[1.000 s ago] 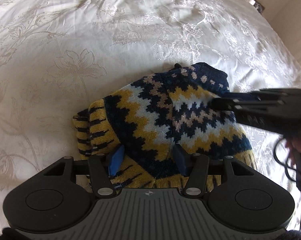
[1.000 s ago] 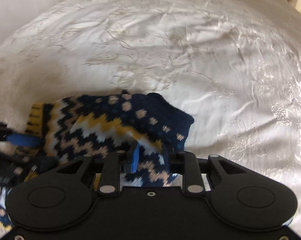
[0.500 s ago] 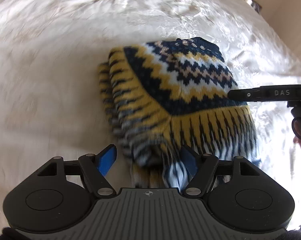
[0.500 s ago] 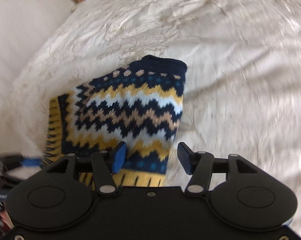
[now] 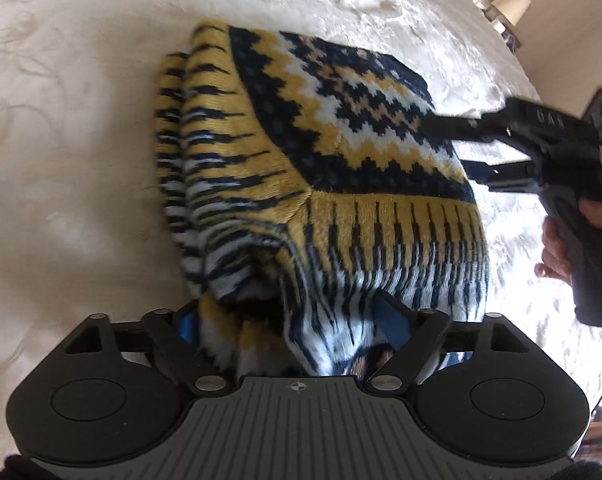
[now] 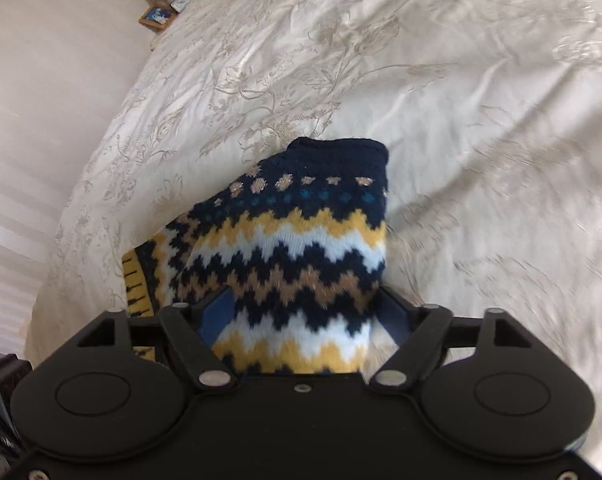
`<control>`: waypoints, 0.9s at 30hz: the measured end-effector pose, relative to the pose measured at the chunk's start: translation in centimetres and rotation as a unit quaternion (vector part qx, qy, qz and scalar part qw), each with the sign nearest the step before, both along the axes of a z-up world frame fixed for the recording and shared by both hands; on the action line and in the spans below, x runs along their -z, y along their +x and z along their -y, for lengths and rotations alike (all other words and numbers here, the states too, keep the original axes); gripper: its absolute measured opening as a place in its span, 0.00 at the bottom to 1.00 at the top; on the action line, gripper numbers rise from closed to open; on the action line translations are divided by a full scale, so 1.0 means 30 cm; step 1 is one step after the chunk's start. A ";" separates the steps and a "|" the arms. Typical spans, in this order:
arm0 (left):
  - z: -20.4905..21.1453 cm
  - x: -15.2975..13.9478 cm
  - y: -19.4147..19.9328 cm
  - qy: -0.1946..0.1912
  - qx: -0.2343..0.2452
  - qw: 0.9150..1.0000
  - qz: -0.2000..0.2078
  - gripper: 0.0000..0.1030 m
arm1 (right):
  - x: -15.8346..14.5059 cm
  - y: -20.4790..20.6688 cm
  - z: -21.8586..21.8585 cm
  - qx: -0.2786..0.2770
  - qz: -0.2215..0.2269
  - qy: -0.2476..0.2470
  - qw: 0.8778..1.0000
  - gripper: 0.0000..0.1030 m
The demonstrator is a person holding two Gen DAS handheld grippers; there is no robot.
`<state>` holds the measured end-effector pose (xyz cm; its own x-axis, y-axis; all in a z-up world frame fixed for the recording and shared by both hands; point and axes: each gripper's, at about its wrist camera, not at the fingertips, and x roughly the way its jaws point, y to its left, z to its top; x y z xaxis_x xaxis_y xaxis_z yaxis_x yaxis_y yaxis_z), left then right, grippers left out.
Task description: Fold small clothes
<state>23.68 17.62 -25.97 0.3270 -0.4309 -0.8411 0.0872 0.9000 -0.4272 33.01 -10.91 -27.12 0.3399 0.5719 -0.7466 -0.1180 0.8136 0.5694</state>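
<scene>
A small knitted sweater (image 5: 313, 160) with navy, yellow and white zigzags lies folded into a bundle on the bed; it also shows in the right wrist view (image 6: 293, 248). My left gripper (image 5: 293, 320) is open, its blue-padded fingers (image 5: 187, 322) standing wide on either side of the striped ribbed hem. My right gripper (image 6: 305, 316) is open too, its fingers straddling the zigzag side of the bundle. In the left wrist view the right gripper (image 5: 457, 148) reaches in from the right with its fingers apart.
The cream embroidered bedspread (image 6: 441, 80) stretches all around the sweater. A wall and the bed's edge lie at left in the right wrist view, with a lamp and framed picture (image 6: 157, 16) beyond. Another lamp (image 5: 509, 4) stands far right.
Both grippers opened and let go of the sweater, then moved closer to it. The sweater went from half-lifted to a folded bundle that now fills the gap between each gripper's fingers.
</scene>
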 end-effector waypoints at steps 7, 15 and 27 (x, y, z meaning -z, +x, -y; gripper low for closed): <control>-0.011 0.023 -0.029 -0.022 -0.024 0.999 0.013 0.88 | 0.085 0.078 -0.053 -0.010 -0.021 0.032 0.999 0.97; -0.144 0.090 -0.090 -0.166 -0.184 0.969 -0.012 0.89 | 0.099 0.048 -0.058 -0.014 0.017 0.044 0.999 1.00; -0.047 -0.037 -0.101 -0.064 -0.047 0.996 0.036 0.22 | -0.089 0.003 -0.094 -0.018 0.008 -0.010 1.000 0.46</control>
